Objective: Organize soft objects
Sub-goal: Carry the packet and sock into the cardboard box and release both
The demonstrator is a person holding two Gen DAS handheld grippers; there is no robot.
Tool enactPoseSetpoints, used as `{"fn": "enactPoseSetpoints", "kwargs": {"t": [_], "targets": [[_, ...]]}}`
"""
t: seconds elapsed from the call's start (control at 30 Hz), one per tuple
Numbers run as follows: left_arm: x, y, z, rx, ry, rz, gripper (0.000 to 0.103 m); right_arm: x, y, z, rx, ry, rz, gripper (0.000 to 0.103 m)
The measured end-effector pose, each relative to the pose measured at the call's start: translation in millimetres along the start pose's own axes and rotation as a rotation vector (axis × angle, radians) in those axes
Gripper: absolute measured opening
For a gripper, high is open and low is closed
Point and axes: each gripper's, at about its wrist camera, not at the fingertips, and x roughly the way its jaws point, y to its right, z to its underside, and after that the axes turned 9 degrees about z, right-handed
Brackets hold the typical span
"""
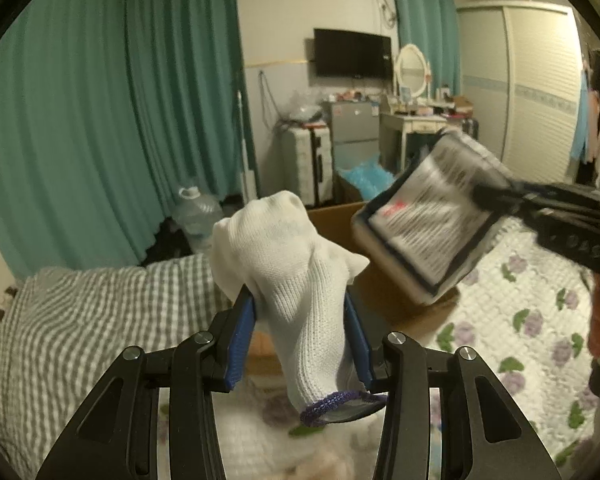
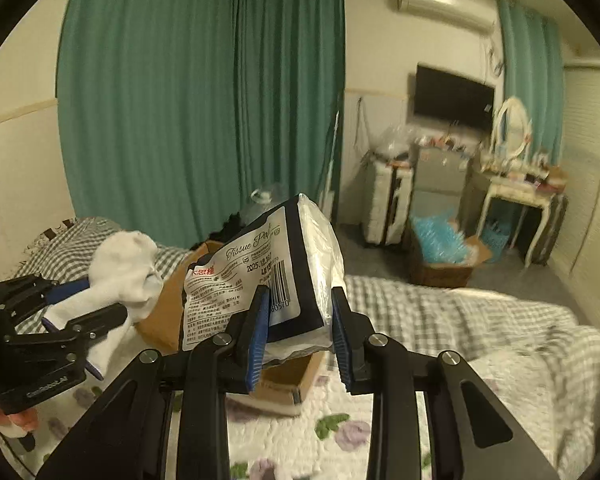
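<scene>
My left gripper is shut on a white knitted glove with a purple cuff, held above the bed; it also shows at the left of the right wrist view. My right gripper is shut on a tissue pack, white with dark blue edges and printed text. In the left wrist view the tissue pack is blurred and hangs over an open cardboard box, with the right gripper coming in from the right. The cardboard box sits on the bed below both grippers.
The bed has a floral quilt and a grey checked blanket. Teal curtains hang behind. A water jug, a suitcase, a dressing table and a wardrobe stand beyond the bed.
</scene>
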Motion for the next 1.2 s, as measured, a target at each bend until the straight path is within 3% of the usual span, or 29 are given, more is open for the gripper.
{"fn": "enactPoseSetpoints", "kwargs": {"t": [0.2, 0.33, 0.37, 0.43, 0.47, 0.57, 0.7, 0.93, 1.2], "targets": [[48.6, -5.6, -3.2, 0.043, -0.03, 0.009, 0.044, 85.3, -9.0, 0.0, -0.019, -0.107, -0.086, 0.029], [69.0, -9.9, -1.0, 0.032, -0.029, 0.023, 0.049, 110.6, -4.8, 8.5, 0.024, -0.11, -0.108, 0.034], [71.0, -10.3, -1.0, 0.028, -0.03, 0.029, 0.054, 113.6, -2.2, 9.7, 0.039, -0.101, -0.111, 0.037], [73.3, -11.4, -0.4, 0.022, -0.039, 0.029, 0.063, 113.3, 5.0, 11.9, 0.075, -0.09, -0.134, 0.059], [71.7, -10.8, -1.4, 0.021, -0.031, 0.022, 0.066, 110.1, 8.2, 12.7, 0.085, -0.078, -0.127, 0.076], [55.8, -4.8, -6.1, 0.028, 0.012, -0.005, 0.084, 92.9, 12.8, 9.0, 0.084, -0.045, -0.083, 0.078], [27.1, -1.1, -14.4, 0.027, 0.052, -0.031, 0.085, 60.0, 21.3, -2.1, 0.082, -0.018, -0.041, 0.084], [-52.9, 9.3, -24.0, 0.051, 0.116, -0.063, 0.089, -42.2, 15.0, -19.9, -0.003, 0.051, 0.019, 0.099], [-125.9, 3.7, -9.8, 0.02, 0.18, -0.047, 0.091, -137.8, -6.7, -18.9, -0.082, 0.121, 0.065, 0.1]]}}
